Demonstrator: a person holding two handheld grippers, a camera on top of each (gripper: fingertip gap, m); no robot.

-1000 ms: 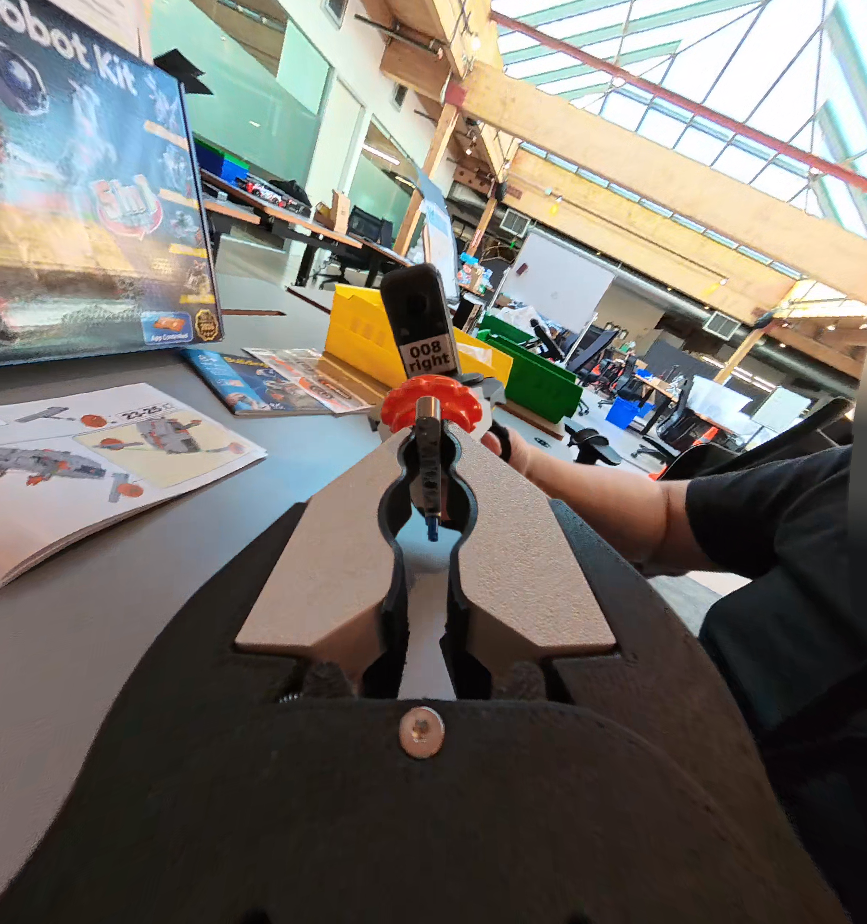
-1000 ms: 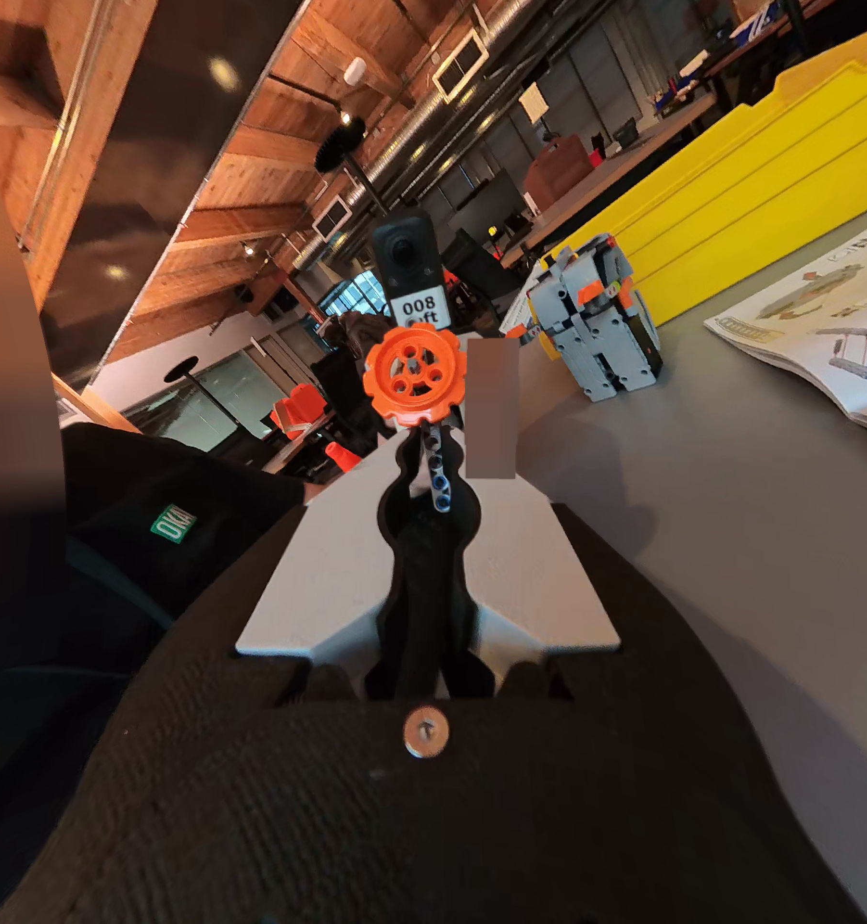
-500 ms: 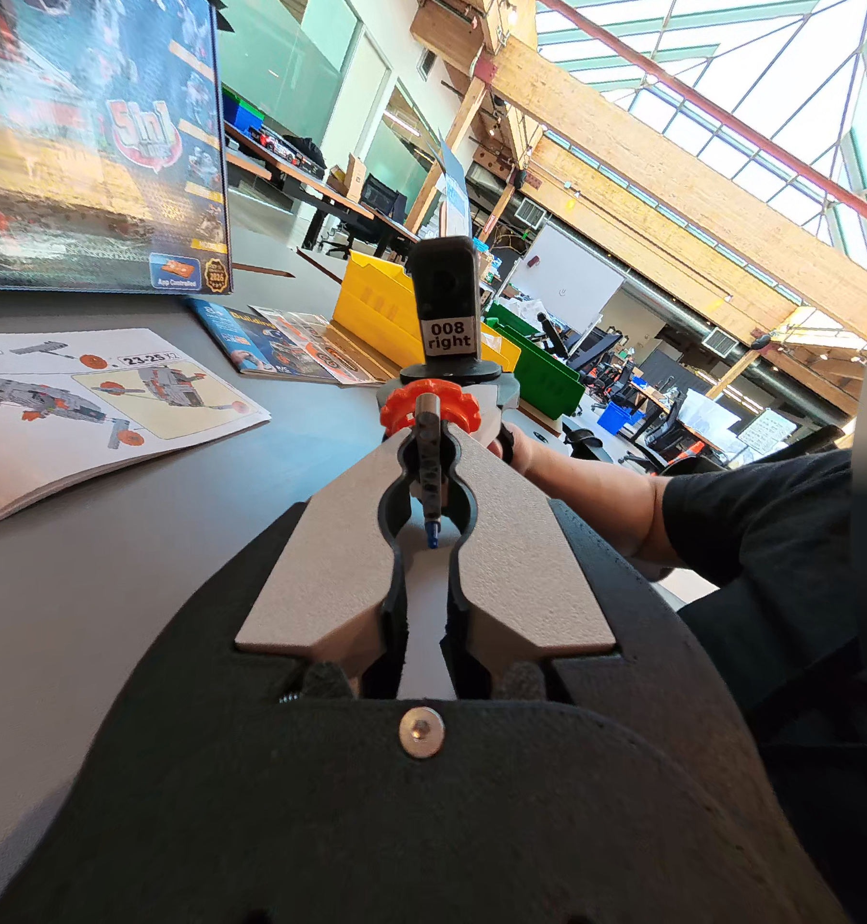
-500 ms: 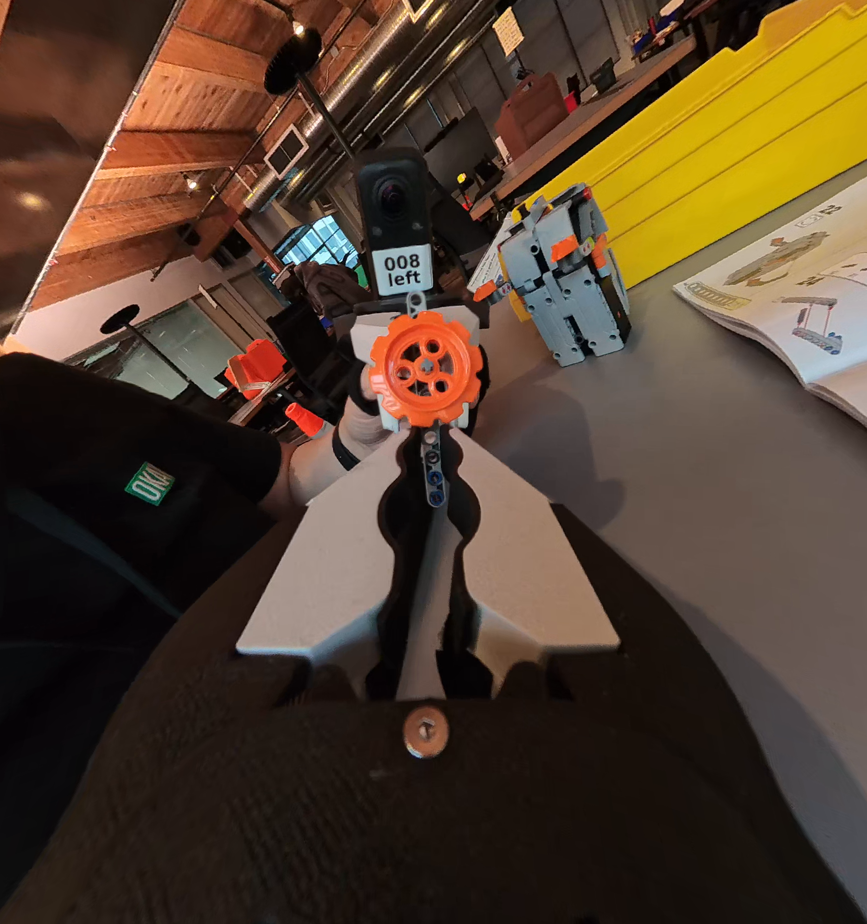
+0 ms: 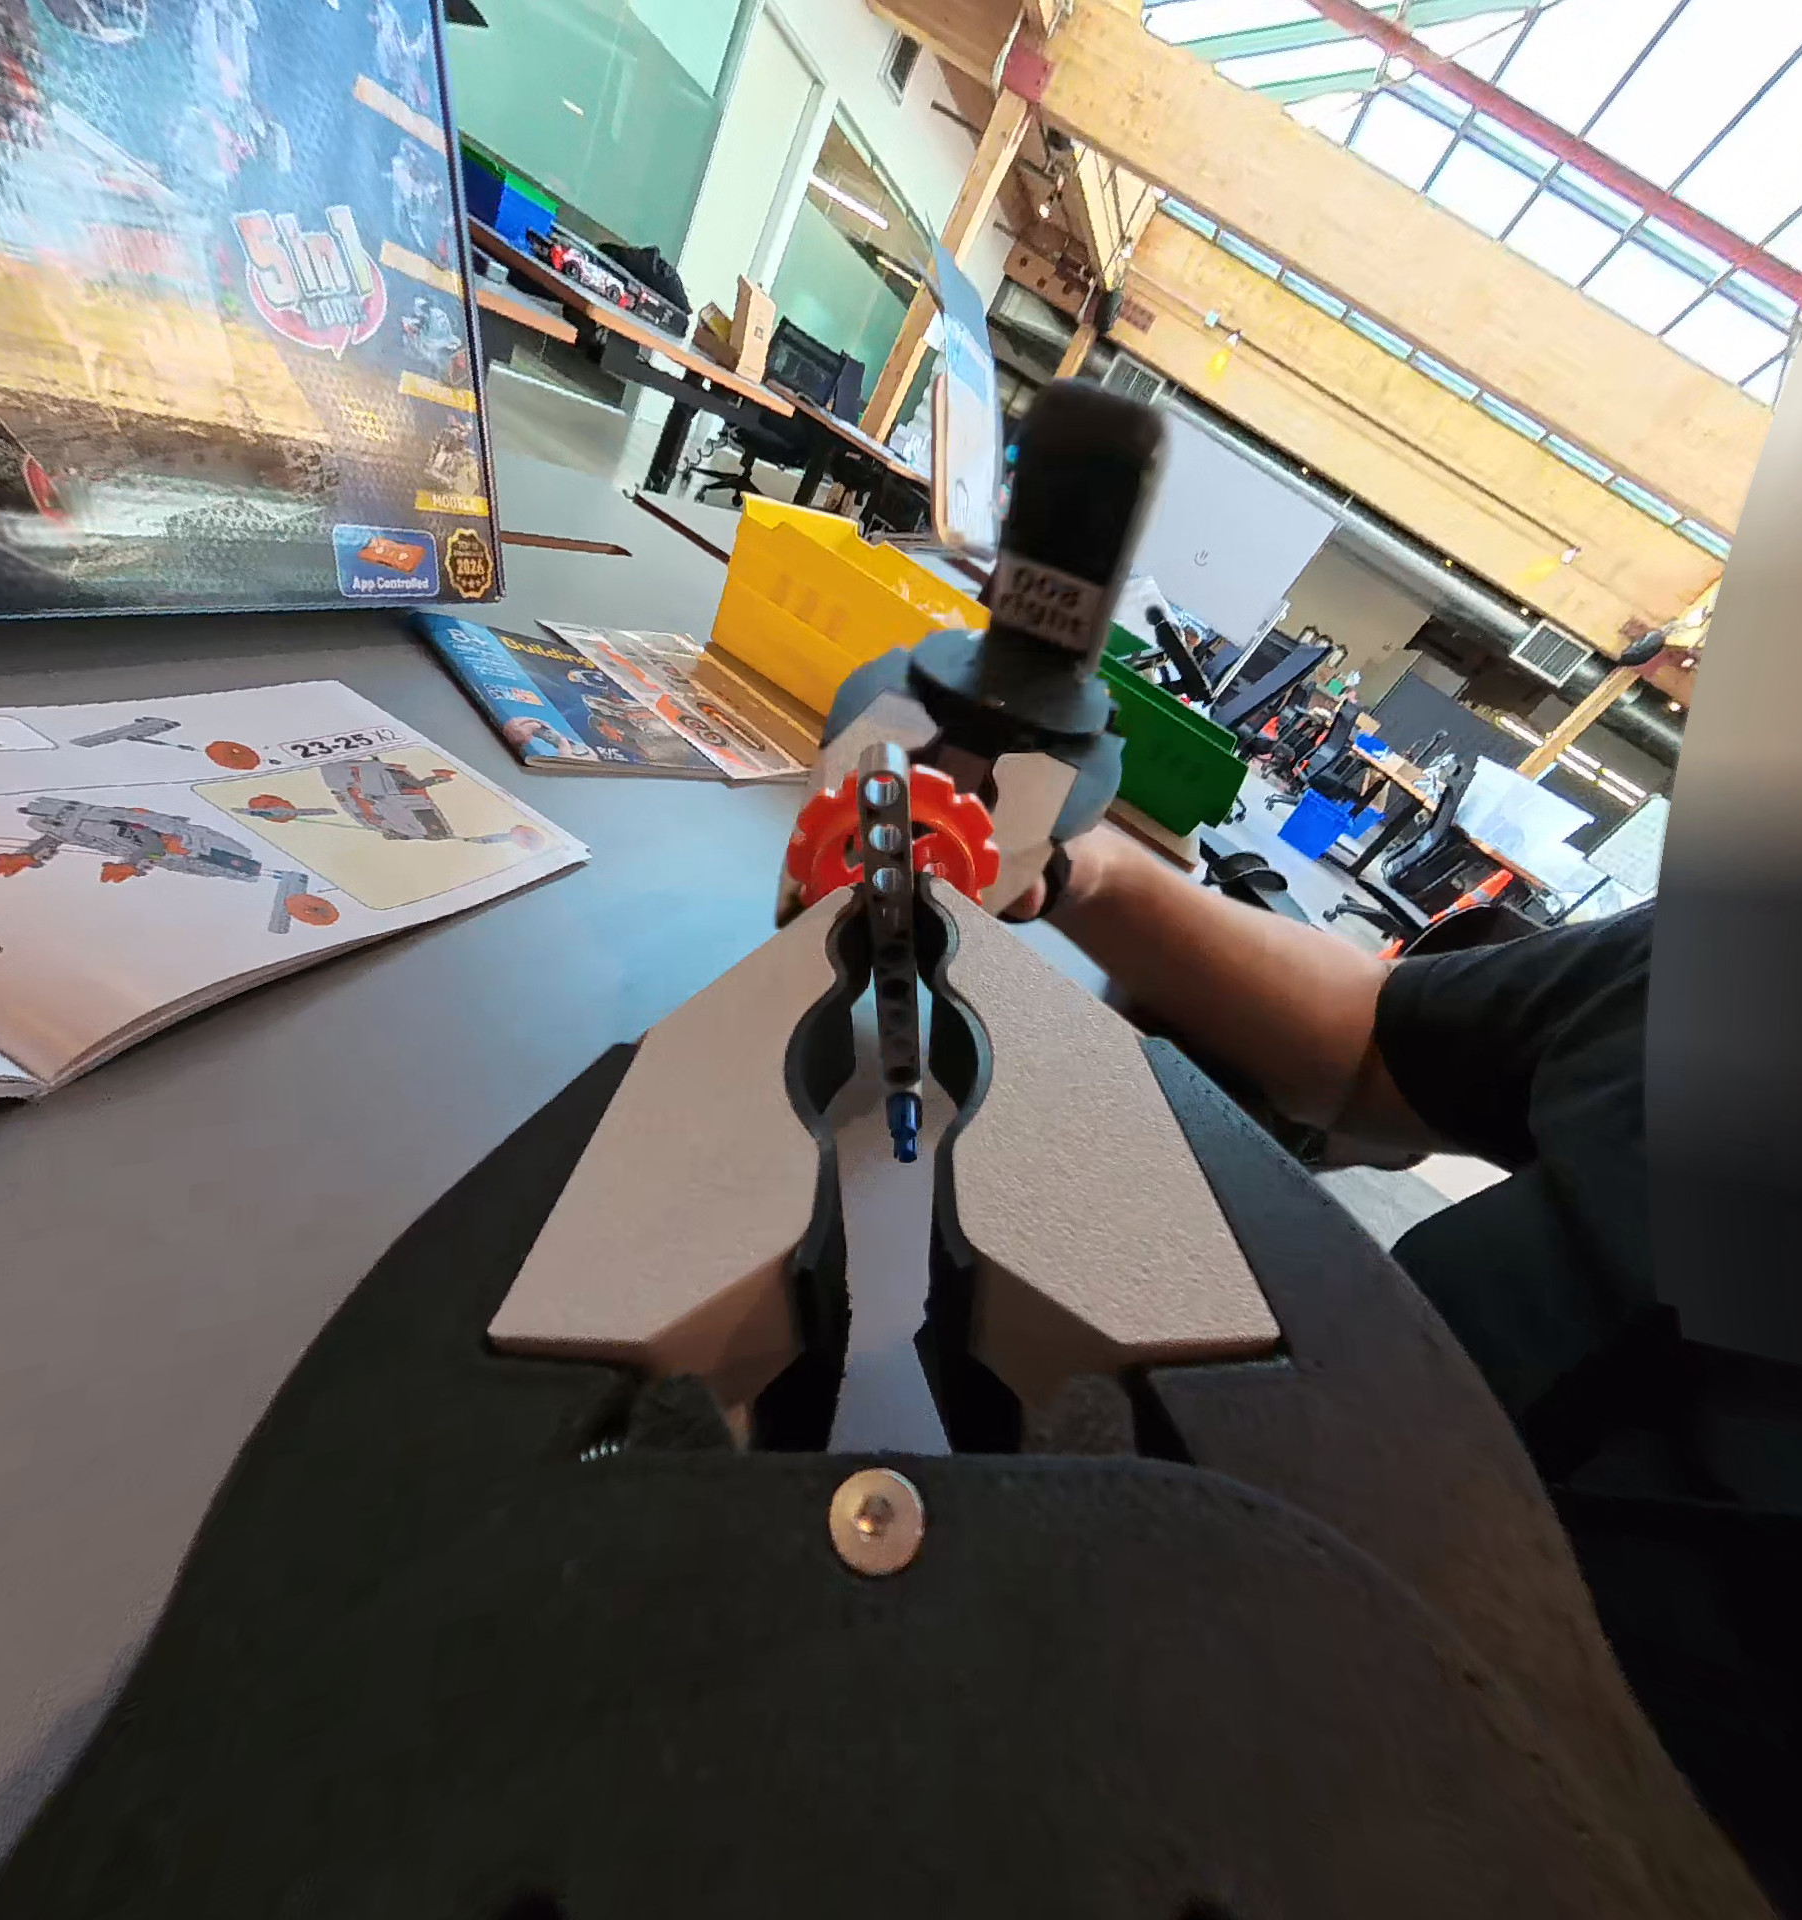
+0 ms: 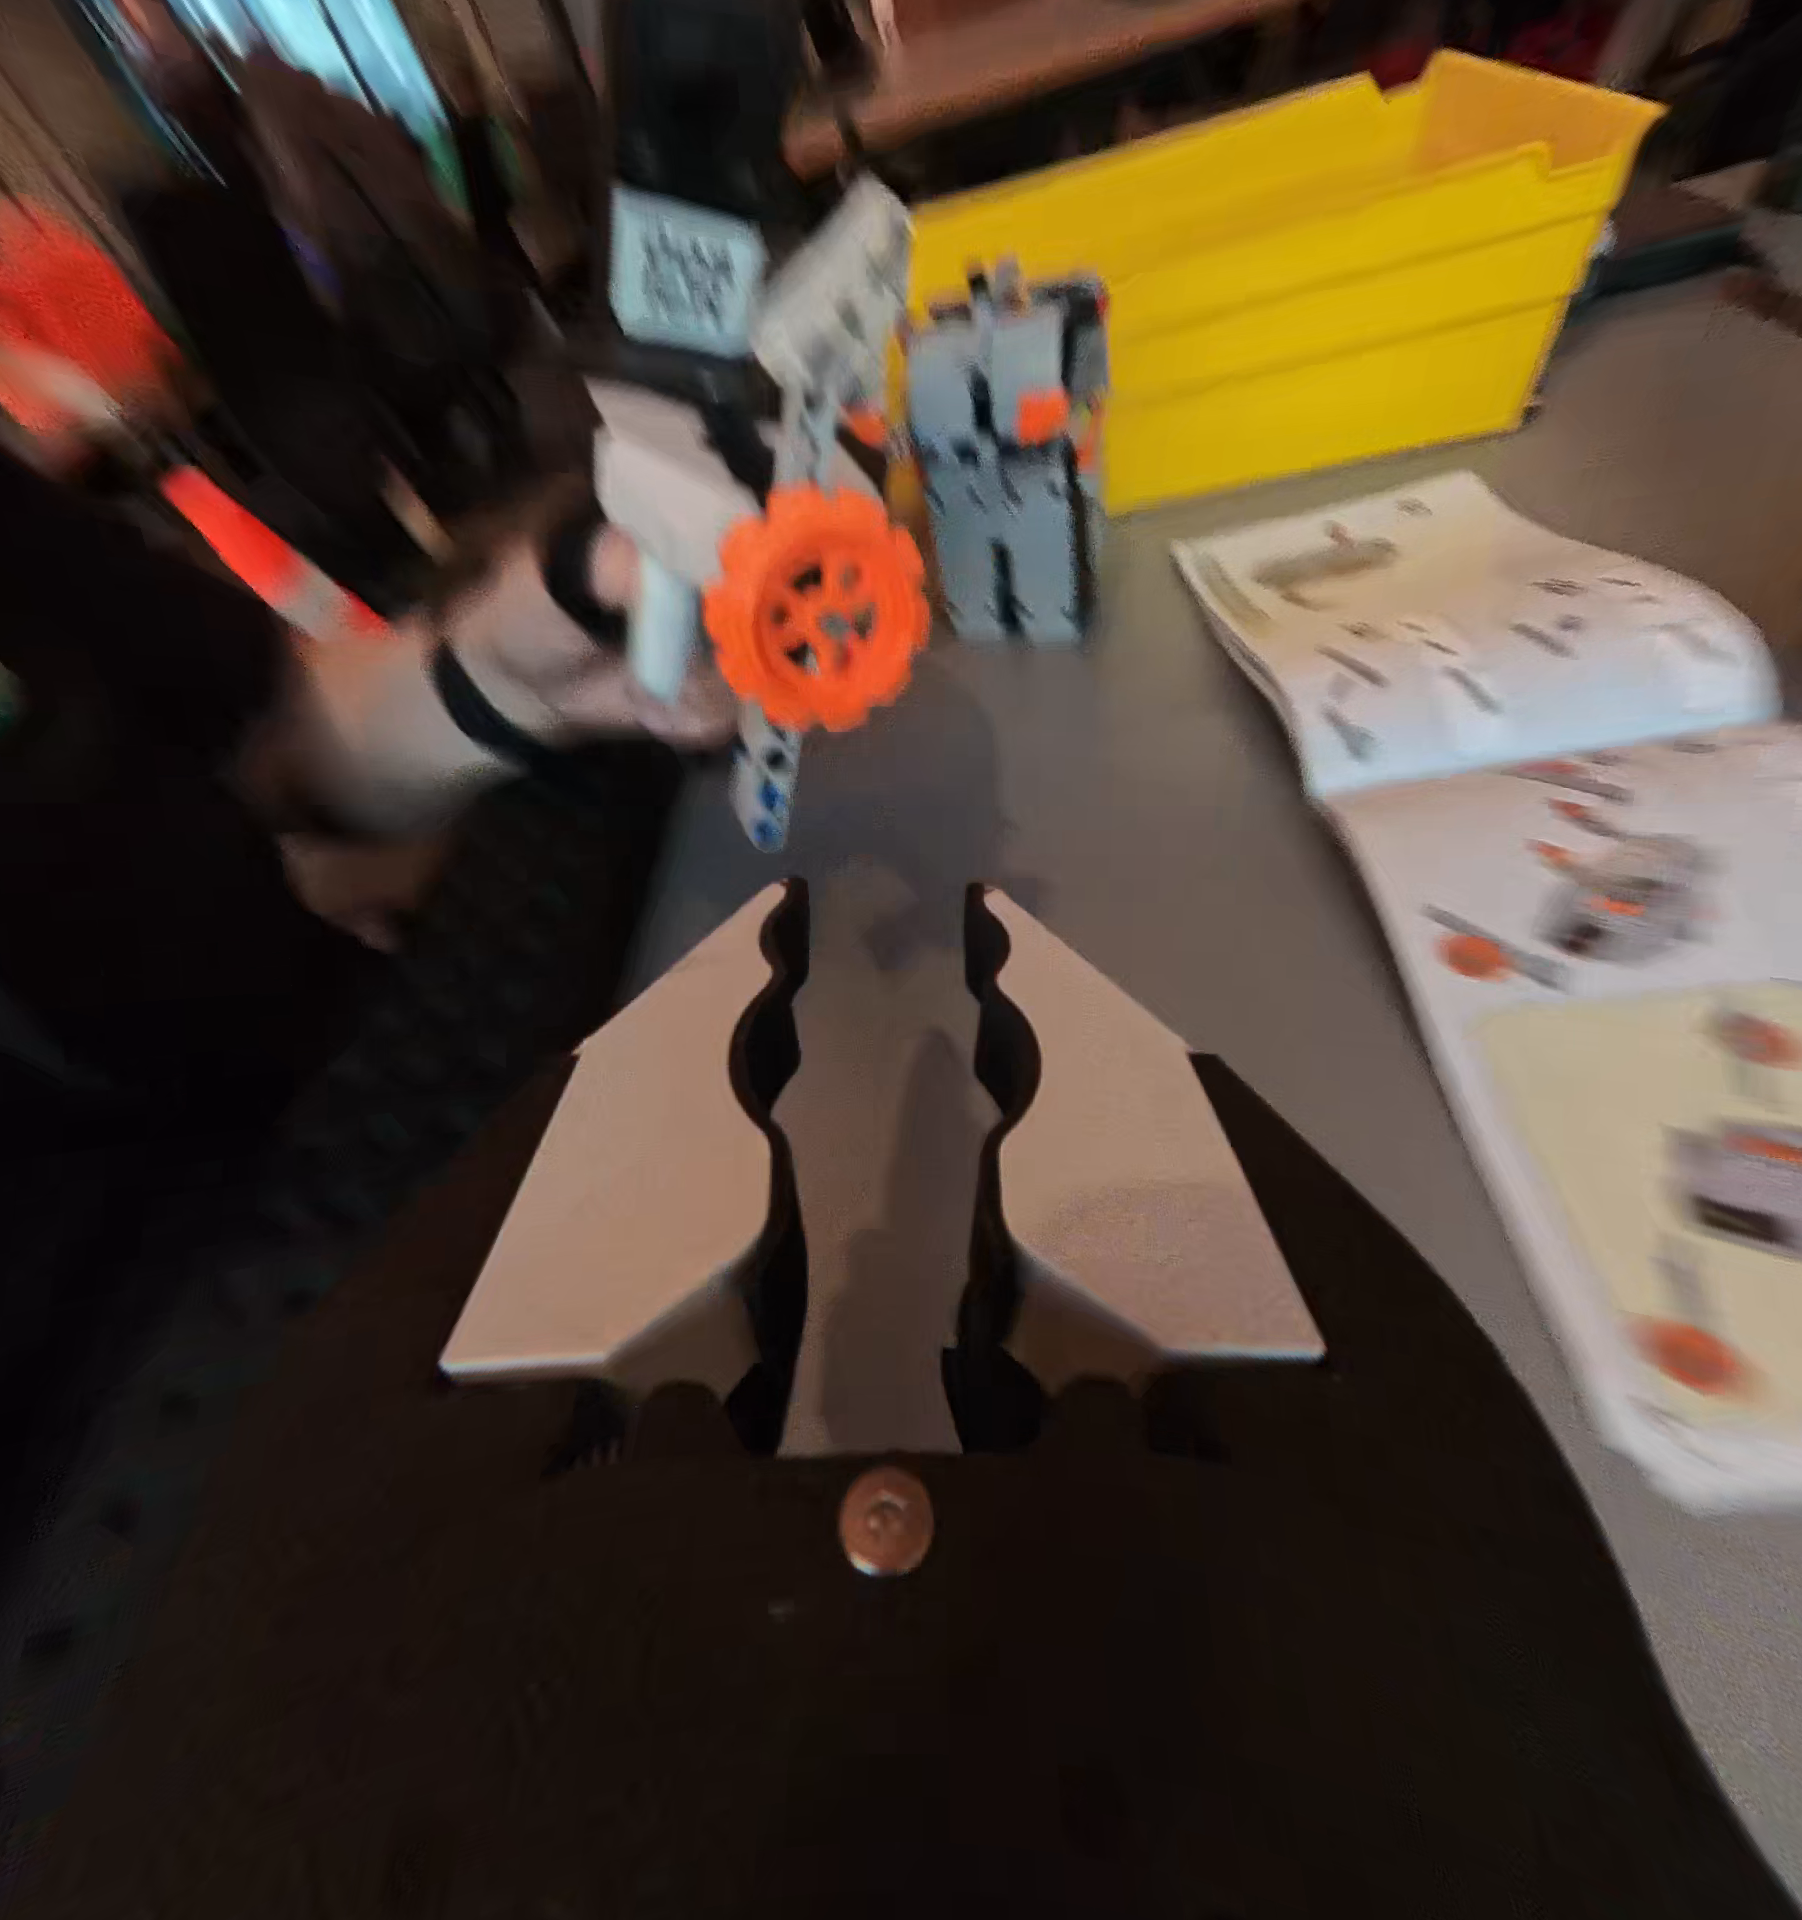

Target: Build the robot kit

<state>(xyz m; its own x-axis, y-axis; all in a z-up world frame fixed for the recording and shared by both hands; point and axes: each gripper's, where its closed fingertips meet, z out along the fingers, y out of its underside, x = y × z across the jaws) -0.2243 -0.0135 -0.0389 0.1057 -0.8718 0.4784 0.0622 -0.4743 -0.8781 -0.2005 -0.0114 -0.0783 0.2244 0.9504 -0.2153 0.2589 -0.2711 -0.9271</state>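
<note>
Pinching grey beam [image 5: 892, 935], left tongs [image 5: 889, 914] level

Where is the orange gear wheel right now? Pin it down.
The orange gear wheel sits on the grey holed beam clamped in the left tongs, just ahead of their tips above the grey table. The open right tongs are apart from it.

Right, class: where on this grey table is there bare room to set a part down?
Bare table lies between the right gripper and the grey block model, left of the open manual. Another patch sits below that manual's near edge in the left wrist view. It is crowded toward the yellow bin and booklets.
</note>
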